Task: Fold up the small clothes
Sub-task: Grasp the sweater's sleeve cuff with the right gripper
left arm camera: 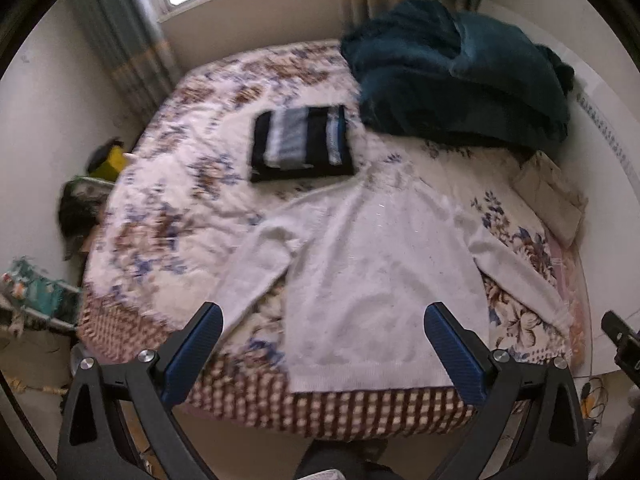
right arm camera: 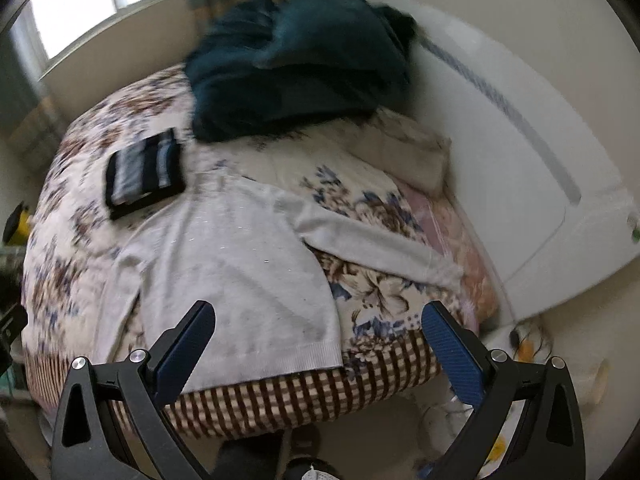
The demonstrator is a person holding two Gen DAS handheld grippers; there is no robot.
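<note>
Left-wrist and right-wrist views of a bed covered by a floral spread with a checked border. A white sweater lies flat and unfolded on the near half of the bed, its hem at the near edge (6 o'clock) and its neckline toward 12 o'clock; both sleeves spread outward, one toward 9 o'clock, the other toward 3 o'clock. A folded striped garment, dark with pale bands, rests just beyond the sweater's neckline at about 11 o'clock, close to it; whether the two touch cannot be told. A heaped dark teal blanket occupies the far corner at 1 o'clock, with a beige pillow at 3 o'clock against the white wall.

The left gripper is released, jaws spread wide, empty, and hangs above the sweater's hem. The right gripper is likewise released and empty, jaws wide, above the hem's right corner (both views are motion-blurred).
</note>
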